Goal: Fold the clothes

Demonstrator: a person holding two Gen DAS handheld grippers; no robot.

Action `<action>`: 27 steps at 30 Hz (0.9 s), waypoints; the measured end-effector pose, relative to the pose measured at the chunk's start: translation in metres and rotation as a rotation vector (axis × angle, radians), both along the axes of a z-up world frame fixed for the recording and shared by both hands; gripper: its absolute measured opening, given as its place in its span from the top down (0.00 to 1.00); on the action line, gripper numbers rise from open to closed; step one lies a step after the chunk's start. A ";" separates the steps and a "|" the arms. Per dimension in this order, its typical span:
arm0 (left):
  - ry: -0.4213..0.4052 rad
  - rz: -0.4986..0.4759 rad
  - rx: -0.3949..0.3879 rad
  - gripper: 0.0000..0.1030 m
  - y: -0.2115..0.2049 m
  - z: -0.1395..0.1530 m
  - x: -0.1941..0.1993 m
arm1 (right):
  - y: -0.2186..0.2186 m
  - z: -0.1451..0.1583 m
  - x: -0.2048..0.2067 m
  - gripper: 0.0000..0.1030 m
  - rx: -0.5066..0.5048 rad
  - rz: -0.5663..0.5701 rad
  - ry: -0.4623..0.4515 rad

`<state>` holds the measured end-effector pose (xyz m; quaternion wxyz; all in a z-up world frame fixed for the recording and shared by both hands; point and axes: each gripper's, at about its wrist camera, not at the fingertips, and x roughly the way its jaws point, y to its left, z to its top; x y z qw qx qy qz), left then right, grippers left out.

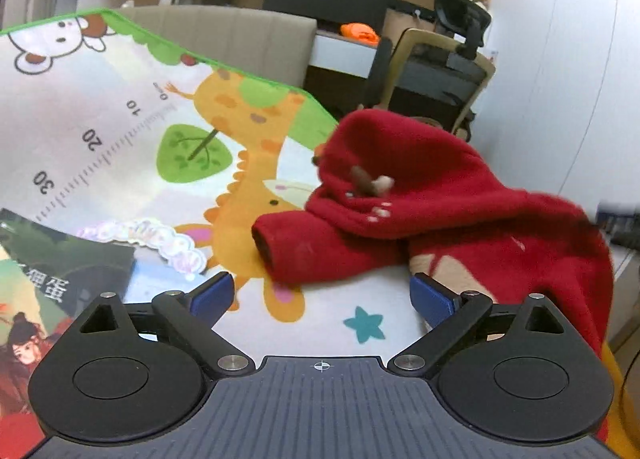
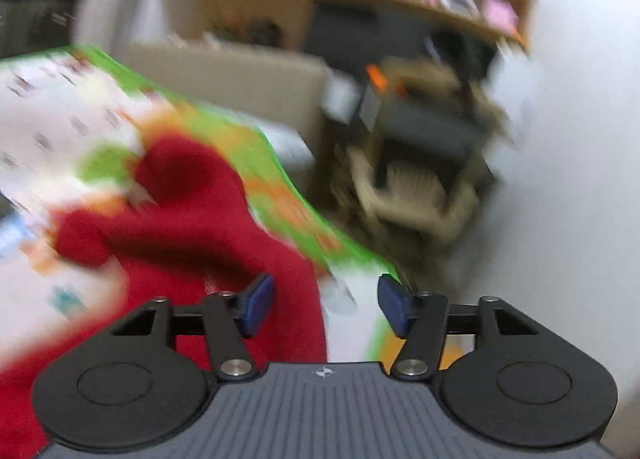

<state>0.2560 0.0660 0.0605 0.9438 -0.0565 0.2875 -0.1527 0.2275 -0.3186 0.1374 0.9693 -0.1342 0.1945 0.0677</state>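
Red garment (image 1: 432, 195) crumpled on cartoon mat (image 1: 120, 131); left gripper (image 1: 322, 295), right gripper (image 2: 326, 305) jaws wide, empty.

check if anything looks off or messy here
The red garment lies crumpled in a heap at the mat's edge, part draping over the side, one sleeve poking out. Both grippers are open, holding nothing.

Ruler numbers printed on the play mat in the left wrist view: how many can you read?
3: 10, then 20, then 30, running toward the camera along the mat. The book may hide more.
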 end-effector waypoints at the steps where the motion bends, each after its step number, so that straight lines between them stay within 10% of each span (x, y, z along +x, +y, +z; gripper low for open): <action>1: -0.007 0.004 0.004 0.04 -0.001 0.001 -0.002 | 0.016 0.012 0.004 0.28 0.004 0.063 -0.005; 8: -0.102 -0.001 -0.044 0.02 0.013 0.009 -0.028 | 0.194 -0.014 0.072 0.18 -0.253 0.392 0.160; 13: -0.152 0.041 -0.076 0.02 0.050 0.013 -0.052 | 0.236 -0.085 0.137 0.32 -0.546 0.227 0.200; 14: -0.160 0.052 -0.074 0.01 0.059 0.013 -0.055 | 0.226 -0.080 0.137 0.37 -0.536 0.191 0.170; 16: -0.167 0.064 -0.061 0.01 0.071 0.012 -0.057 | 0.201 -0.053 0.125 0.83 -0.446 0.131 0.093; 20: -0.139 0.075 -0.072 0.01 0.074 0.005 -0.047 | 0.150 0.001 0.102 0.84 -0.264 0.011 -0.059; 27: -0.175 -0.027 -0.098 0.01 0.018 0.006 -0.030 | 0.103 0.103 0.007 0.87 -0.440 -0.098 -0.564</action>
